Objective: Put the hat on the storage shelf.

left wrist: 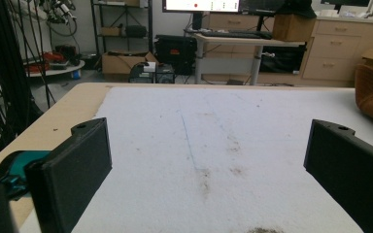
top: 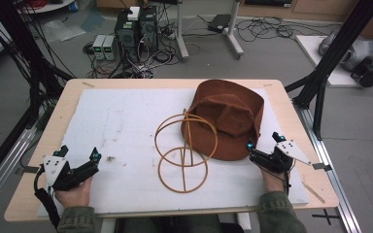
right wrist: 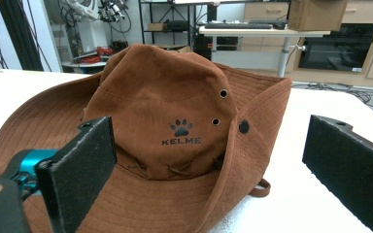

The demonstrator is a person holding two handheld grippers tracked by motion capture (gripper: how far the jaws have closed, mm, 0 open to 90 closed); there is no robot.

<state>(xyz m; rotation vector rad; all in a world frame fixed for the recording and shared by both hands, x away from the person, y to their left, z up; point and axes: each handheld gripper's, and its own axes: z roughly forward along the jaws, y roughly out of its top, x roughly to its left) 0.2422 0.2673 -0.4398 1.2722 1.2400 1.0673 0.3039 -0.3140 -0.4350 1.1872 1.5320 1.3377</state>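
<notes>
Though floppy-brimmed, brown suede hat (right wrist: pixel 175 111), paw-print logo.

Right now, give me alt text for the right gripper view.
A brown brimmed hat with a paw print and KELME on its crown lies on the white table cover. The right claw points at it, jaws wide apart, nothing between them.
</notes>
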